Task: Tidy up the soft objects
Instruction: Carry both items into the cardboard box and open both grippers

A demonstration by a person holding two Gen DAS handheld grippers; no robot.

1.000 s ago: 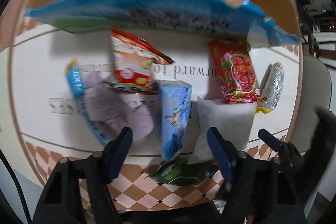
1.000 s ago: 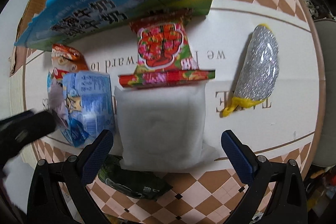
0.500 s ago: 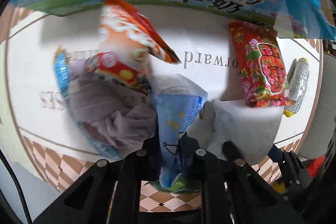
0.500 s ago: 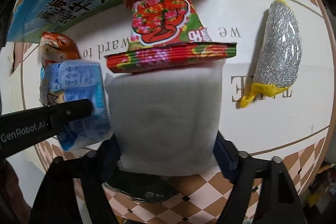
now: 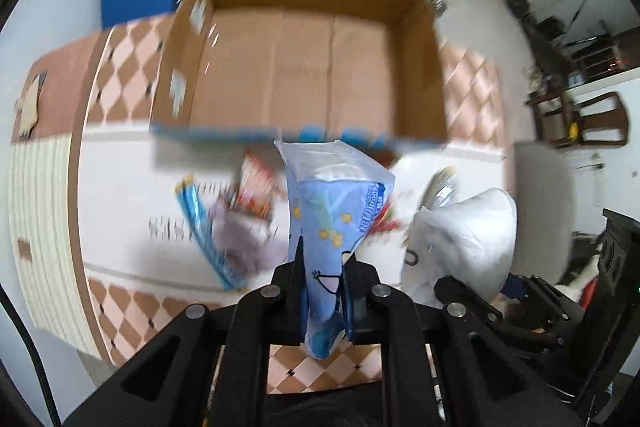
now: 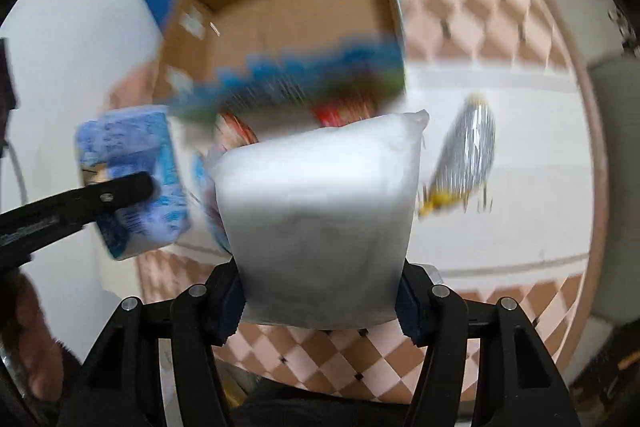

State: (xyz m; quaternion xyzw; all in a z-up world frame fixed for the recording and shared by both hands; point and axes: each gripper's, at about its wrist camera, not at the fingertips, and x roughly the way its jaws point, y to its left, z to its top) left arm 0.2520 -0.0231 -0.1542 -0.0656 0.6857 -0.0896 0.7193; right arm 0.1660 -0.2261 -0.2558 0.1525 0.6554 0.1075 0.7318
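My left gripper [image 5: 322,291] is shut on a light blue cartoon pack [image 5: 332,211] and holds it above the table, before an open cardboard box [image 5: 304,67]. My right gripper [image 6: 320,303] is shut on a white soft pack [image 6: 320,215], also lifted; this pack shows in the left wrist view [image 5: 468,235]. The blue pack [image 6: 132,179] shows at the left of the right wrist view. The box [image 6: 288,23] looks empty inside.
On the round table [image 5: 120,187] lie a purple cloth pack [image 5: 236,239], a red-orange snack bag [image 5: 256,183] and a silver scrubber with yellow end [image 6: 468,155]. A red packet [image 6: 344,111] lies by the box's blue front flap [image 6: 304,75]. A chair [image 5: 580,119] stands to the right.
Both grippers have closed on their packs and lifted them off the table. The views have risen and pulled back, and the inside of the box now shows.
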